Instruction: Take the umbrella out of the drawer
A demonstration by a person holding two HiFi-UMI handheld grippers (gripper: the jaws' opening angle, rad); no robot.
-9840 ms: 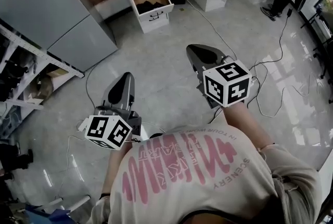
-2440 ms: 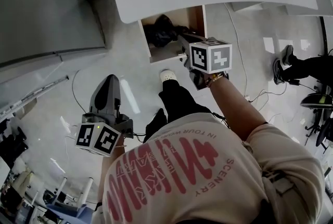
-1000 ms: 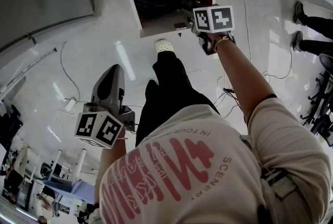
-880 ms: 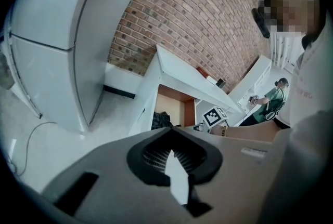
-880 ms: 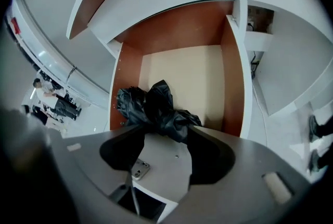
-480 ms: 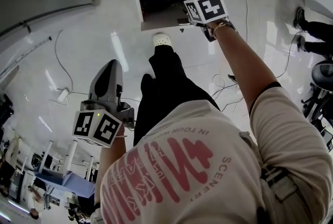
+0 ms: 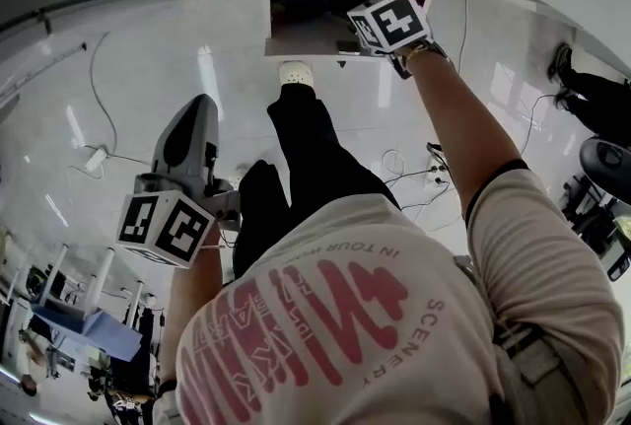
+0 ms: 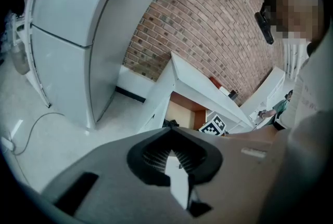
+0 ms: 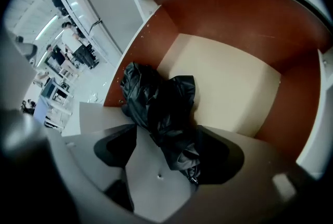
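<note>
Since a second ago right gripper (image 9: 165, 147) has rolled and dipped toward the open drawer (image 9: 234, 88); jaws just opening, now wide, near end of black umbrella (image 9: 158, 108) between them, unpinched. Umbrella lies crumpled on drawer floor. Left gripper (image 8: 169, 132) jaws together, empty, well apart from drawer

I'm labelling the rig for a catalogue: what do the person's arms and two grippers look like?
Left gripper and right gripper are smooth grey tapered shells with dark recesses, each carrying a white cube with black square markers. The person wears a pale short-sleeved T-shirt with red lettering; the forearms are bare.
</note>
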